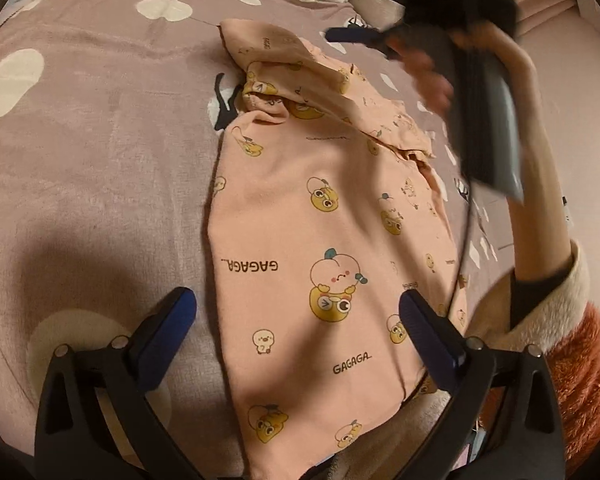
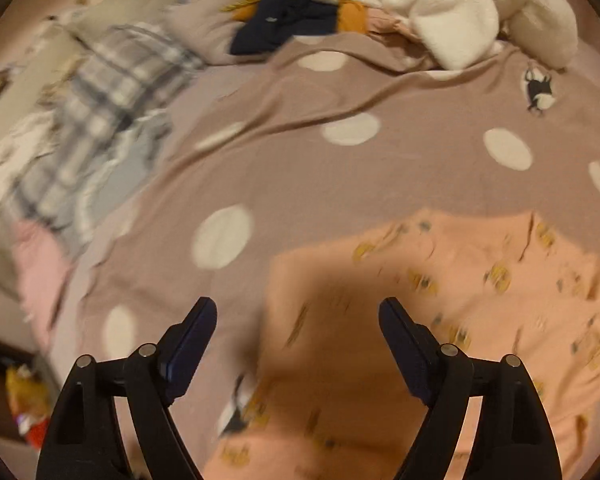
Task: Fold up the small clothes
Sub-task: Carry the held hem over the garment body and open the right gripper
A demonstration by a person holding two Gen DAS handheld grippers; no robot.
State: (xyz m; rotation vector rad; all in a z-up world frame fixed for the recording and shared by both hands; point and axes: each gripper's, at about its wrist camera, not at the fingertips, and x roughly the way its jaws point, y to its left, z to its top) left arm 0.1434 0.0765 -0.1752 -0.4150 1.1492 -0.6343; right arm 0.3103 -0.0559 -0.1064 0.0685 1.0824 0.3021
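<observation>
Peach cartoon-printed garment (image 1: 320, 208) on mauve, white-spotted blanket (image 1: 100, 140).

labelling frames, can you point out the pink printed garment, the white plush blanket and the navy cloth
pink printed garment (image 1: 320, 208), left wrist view, flat middle panel
white plush blanket (image 2: 452, 12), right wrist view, bunched middle fold
navy cloth (image 2: 288, 20), right wrist view, centre of the crumpled heap

Rust fleece sleeve (image 1: 580, 380), cream cuff (image 1: 568, 300)

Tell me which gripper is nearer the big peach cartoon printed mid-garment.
Left. The left gripper hangs open right over the peach cartoon on the pink garment, which lies between its fingers. The right gripper is open too, raised beyond the garment's far end.
</observation>
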